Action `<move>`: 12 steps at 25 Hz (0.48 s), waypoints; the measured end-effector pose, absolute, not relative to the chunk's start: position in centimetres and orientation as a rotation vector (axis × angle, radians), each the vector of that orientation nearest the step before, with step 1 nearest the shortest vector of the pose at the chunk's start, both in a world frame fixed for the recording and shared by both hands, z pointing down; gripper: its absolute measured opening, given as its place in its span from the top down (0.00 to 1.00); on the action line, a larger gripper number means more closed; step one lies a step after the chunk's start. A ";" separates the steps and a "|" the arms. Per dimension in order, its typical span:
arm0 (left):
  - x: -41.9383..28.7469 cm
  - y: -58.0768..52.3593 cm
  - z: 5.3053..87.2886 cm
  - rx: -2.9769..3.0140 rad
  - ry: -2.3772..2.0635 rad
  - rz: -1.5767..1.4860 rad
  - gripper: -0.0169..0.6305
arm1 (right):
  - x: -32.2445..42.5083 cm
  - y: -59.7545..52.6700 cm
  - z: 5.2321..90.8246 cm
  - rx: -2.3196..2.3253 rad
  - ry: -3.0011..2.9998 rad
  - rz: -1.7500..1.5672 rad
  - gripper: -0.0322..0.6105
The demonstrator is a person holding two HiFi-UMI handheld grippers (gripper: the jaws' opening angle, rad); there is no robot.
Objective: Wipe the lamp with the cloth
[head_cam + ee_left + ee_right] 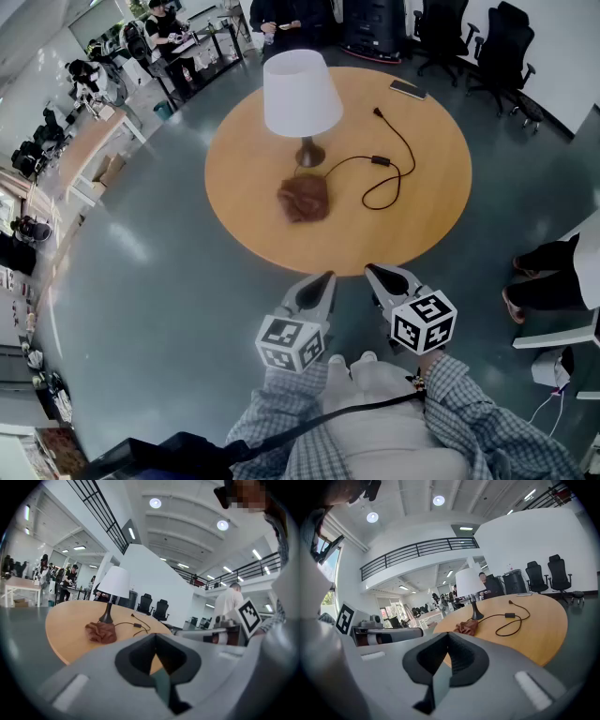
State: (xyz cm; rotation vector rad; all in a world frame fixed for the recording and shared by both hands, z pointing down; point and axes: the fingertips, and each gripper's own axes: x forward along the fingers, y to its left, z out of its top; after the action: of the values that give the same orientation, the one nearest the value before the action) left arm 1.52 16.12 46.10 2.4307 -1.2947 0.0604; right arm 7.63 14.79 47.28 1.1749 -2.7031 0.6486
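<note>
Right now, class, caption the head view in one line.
Left tool and right tool, both shut, face a round table with lamp, cloth and cable.

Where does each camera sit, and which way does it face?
Head view: on the head, steeply down at the table, over both sleeves, left gripper and right gripper.
Left gripper view: on the left gripper, along its shut jaws toward the lamp.
Right gripper view: the same from the right gripper.
Shared: lamp, cloth.

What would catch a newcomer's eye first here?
A white-shaded lamp stands on a round wooden table, a crumpled brown cloth by its base and a black cord looping beside it. Nearer, the left gripper and right gripper, both shut and empty, point at the table from short of its edge.
</note>
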 end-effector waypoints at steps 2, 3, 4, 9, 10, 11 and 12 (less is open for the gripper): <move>1.5 16.2 46.1 2.427 -1.297 0.059 0.98 | 7.6 14.8 47.2 1.174 -2.705 0.648 0.95; 1.5 16.2 46.0 2.426 -1.298 0.058 0.98 | 7.6 14.8 47.2 1.174 -2.705 0.648 0.95; 1.5 16.2 46.0 2.426 -1.298 0.058 0.98 | 7.6 14.8 47.2 1.173 -2.706 0.647 0.95; 1.7 16.1 46.0 2.425 -1.295 0.061 0.98 | 7.7 14.8 47.0 1.173 -2.706 0.647 0.95; 1.7 16.2 46.0 2.424 -1.294 0.061 0.98 | 7.7 14.8 47.1 1.173 -2.705 0.647 0.95; 1.7 16.2 46.0 2.422 -1.295 0.061 0.98 | 7.8 14.8 47.1 1.173 -2.705 0.648 0.95; 1.7 16.2 46.1 2.420 -1.295 0.061 0.98 | 7.8 14.8 47.1 1.174 -2.705 0.648 0.95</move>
State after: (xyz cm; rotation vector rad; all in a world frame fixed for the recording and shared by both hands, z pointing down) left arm 1.71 16.18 46.07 2.4203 -1.2954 0.0614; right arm 7.81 14.82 47.08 1.1739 -2.7045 0.6484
